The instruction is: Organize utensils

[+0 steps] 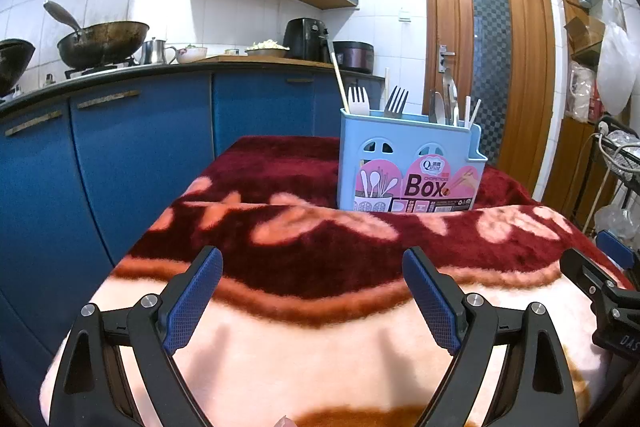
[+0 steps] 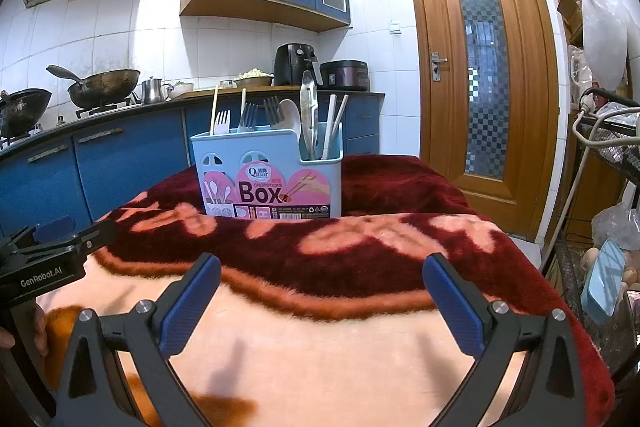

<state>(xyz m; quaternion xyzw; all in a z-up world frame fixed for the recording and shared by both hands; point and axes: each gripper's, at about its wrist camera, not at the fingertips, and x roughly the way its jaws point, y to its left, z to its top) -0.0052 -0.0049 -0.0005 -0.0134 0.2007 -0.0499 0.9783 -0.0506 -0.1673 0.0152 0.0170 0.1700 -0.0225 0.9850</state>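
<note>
A light blue utensil box (image 1: pixel 408 167) with a pink "Box" label stands upright on the far part of a table covered by a red and peach blanket (image 1: pixel 320 339). It holds forks, spoons and chopsticks standing up. It also shows in the right wrist view (image 2: pixel 272 183). My left gripper (image 1: pixel 312 291) is open and empty, low over the blanket, well short of the box. My right gripper (image 2: pixel 322 299) is open and empty too, beside the left one. The right gripper shows at the right edge of the left wrist view (image 1: pixel 600 279).
Blue kitchen cabinets (image 1: pixel 140 147) run along the left behind the table, with woks (image 1: pixel 102 43) on the stove. A wooden door (image 1: pixel 488 59) is behind the box. A wire rack with bags (image 2: pixel 608 227) stands close to the table's right side.
</note>
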